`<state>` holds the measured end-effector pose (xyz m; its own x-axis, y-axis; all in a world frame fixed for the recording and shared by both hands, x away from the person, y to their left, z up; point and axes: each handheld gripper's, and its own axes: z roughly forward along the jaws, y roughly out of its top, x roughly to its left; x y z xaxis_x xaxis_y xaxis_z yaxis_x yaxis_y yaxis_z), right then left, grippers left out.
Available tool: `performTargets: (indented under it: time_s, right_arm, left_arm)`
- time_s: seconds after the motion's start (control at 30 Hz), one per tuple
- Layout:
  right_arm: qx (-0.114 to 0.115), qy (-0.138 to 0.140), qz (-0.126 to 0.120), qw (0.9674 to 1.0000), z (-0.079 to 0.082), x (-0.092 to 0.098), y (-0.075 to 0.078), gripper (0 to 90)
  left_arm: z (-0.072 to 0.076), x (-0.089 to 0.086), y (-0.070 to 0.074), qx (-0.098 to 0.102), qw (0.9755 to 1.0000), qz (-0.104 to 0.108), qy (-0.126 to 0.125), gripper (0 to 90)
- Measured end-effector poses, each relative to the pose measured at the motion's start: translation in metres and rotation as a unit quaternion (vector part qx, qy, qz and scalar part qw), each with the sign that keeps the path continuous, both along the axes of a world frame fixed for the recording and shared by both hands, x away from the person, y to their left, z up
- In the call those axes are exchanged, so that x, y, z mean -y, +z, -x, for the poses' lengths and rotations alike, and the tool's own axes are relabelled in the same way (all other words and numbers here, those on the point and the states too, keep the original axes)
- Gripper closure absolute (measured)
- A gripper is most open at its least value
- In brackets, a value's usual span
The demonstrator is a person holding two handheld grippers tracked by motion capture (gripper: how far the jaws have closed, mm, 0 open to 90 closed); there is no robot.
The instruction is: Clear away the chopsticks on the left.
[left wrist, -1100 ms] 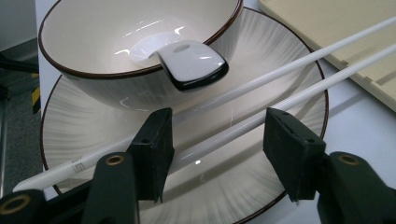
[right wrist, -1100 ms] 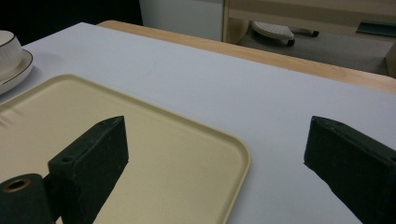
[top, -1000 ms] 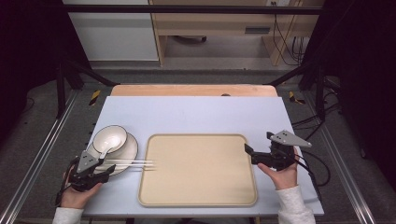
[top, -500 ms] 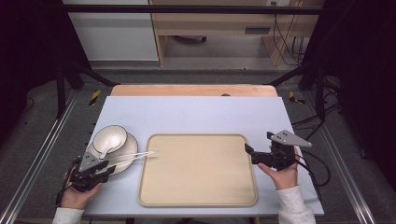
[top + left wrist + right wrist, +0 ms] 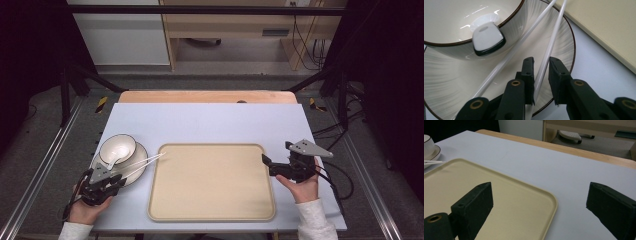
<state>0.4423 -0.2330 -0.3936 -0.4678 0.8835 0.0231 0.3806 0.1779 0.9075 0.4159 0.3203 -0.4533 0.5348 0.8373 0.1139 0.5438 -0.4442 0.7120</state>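
Chopsticks were the thing in hand: two thin white sticks lying across the plate near the desk's front left corner, their tips reaching over its rim toward the tray. Our left gripper had just been closing, and its jaws stood narrow around one stick, which ran up between them; we could not tell whether the pads already pressed on it, and the other stick lay just outside the left jaw. We judged the sticks light, stiff, smooth and slippery, apt to roll or fan apart, so the hold belonged near their thick ends, with both gathered side by side. The plate and the bowl sitting on it, with a spoon leaning over the bowl's rim, looked breakable and stood just beside the sticks, so a careless lift could knock them. Farther across, the tray lay bare in the middle of the desk. At its right edge our right gripper hung with jaws wide and nothing between them.
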Motion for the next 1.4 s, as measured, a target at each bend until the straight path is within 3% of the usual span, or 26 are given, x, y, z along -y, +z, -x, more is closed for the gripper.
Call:
performTargets:
  time_s: [0.2, 0.6, 0.83, 0.93, 1.1, 1.4]
  right_arm:
    - [0.000, 0.000, 0.001, 1.0000, 0.000, 0.000, 0.000, 7.5]
    - [0.000, 0.000, 0.001, 1.0000, 0.000, 0.000, 0.000, 7.5]
    - [0.000, 0.001, 0.000, 1.0000, 0.000, 0.001, 0.000, 7.5]
    - [0.000, 0.000, -0.002, 1.0000, 0.000, 0.001, 0.001, 7.5]
    - [0.000, 0.000, -0.004, 1.0000, 0.000, 0.002, 0.001, 7.5]
    - [0.002, 0.000, -0.004, 1.0000, 0.001, 0.003, 0.002, 7.5]
  left_arm:
    - [0.000, 0.002, 0.000, -0.007, 1.0000, 0.005, -0.005, 79.5]
    - [0.000, 0.005, 0.000, -0.009, 0.9998, 0.005, 0.016, 83.6]
    - [-0.001, 0.007, 0.001, -0.012, 0.9996, 0.007, 0.026, 83.2]
    - [-0.001, 0.008, 0.003, -0.010, 0.9995, 0.011, 0.027, 78.9]
    - [-0.008, 0.014, 0.008, -0.016, 0.9994, 0.001, 0.031, 72.6]
    - [-0.023, 0.027, 0.004, -0.038, 0.9983, -0.031, 0.033, 74.2]
